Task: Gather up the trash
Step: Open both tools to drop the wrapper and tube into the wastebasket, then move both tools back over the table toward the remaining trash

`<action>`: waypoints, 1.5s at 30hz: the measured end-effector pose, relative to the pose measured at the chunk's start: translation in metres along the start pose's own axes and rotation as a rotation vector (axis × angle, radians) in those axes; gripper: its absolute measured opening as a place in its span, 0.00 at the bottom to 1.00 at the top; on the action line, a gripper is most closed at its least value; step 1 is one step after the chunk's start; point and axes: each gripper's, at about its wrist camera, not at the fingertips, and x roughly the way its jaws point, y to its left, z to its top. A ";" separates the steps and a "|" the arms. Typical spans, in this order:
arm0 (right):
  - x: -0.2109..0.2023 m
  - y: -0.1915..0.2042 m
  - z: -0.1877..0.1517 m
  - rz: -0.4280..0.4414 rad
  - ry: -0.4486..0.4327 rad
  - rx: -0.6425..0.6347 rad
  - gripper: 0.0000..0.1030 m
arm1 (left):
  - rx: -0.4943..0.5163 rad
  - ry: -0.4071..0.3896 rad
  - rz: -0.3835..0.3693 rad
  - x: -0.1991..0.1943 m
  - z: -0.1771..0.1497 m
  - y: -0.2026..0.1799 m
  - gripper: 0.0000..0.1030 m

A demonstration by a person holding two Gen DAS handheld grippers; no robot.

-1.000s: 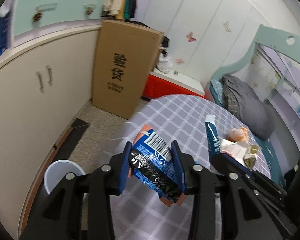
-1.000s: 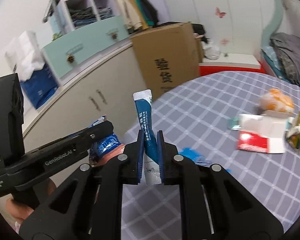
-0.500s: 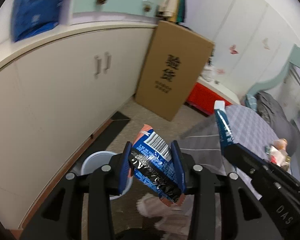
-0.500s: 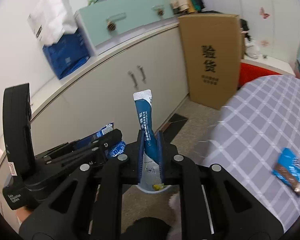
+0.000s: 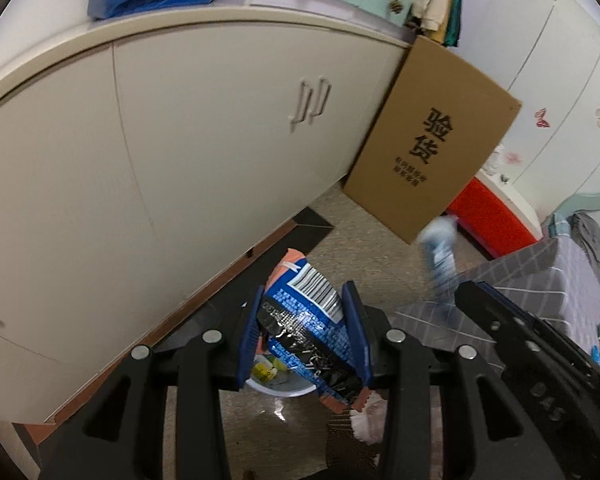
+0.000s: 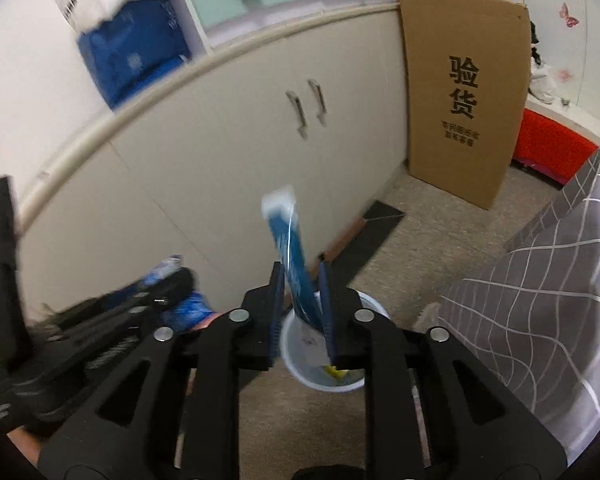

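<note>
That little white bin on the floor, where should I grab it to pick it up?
Take the white bin by its rim, coming straight down from above with one finger inside and one outside. It stands upright with its mouth open to the top, and its round body looks too wide to pinch from the sides. The thin rim is probably the easiest hold.

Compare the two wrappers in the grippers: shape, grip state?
The left wrapper is a wide, crumpled blue snack bag with a barcode; the right sachet is a narrow blue stick. The left gripper is clamped on the wrapper; the right gripper has its jaws opening, with the sachet tilting loose and motion-blurred between them. Both hang over the white bin on the floor.
</note>
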 end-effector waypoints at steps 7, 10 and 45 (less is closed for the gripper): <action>0.016 -0.008 -0.010 -0.018 0.033 0.028 0.61 | -0.008 0.022 0.014 0.014 -0.002 0.007 0.38; 0.013 -0.013 -0.014 -0.025 0.041 0.034 0.61 | -0.004 0.029 0.014 0.018 -0.003 0.002 0.38; -0.017 -0.032 -0.018 -0.042 -0.033 0.094 0.65 | 0.057 0.055 0.027 0.035 0.005 -0.024 0.73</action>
